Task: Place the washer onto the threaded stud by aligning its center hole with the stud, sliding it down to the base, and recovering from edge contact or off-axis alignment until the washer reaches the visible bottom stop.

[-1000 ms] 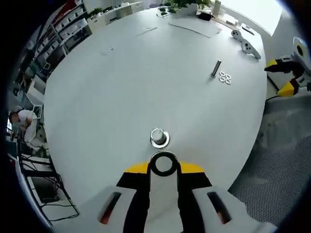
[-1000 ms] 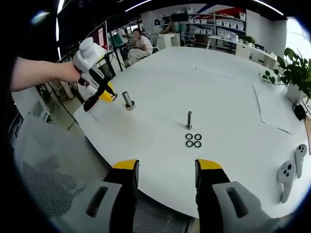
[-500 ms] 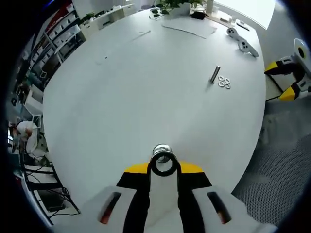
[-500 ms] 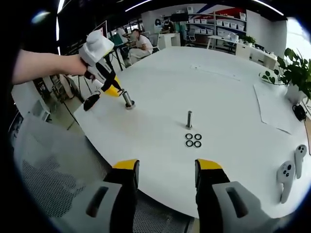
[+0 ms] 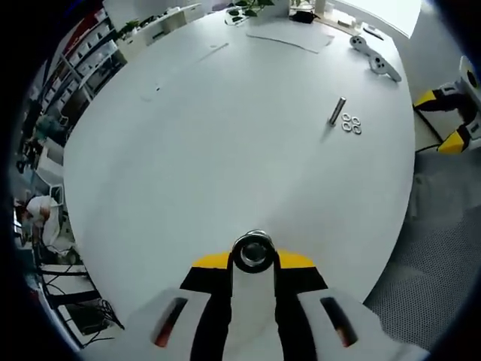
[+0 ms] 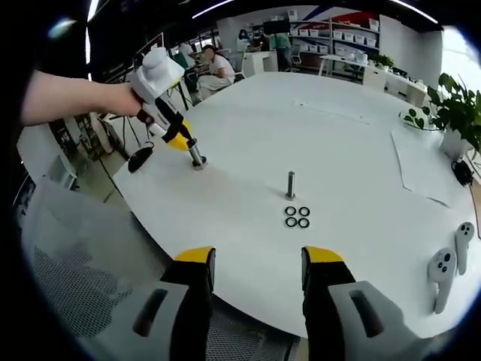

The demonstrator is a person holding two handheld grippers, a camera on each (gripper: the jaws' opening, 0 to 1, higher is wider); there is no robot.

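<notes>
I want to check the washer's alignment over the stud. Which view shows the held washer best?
The left gripper view: the washer sits close up between the left gripper jaws, its hole over the stud. The right gripper view shows that gripper far off at the stud; the washer is too small to make out.

Two studs [image 6: 290, 184], five washers [image 6: 297, 217], two controllers [image 6: 443, 269].

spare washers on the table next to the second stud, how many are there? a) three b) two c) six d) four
d) In the right gripper view the spare washers lie as four dark rings in a two-by-two block on the white table, just in front of the second stud, which stands upright.
</notes>
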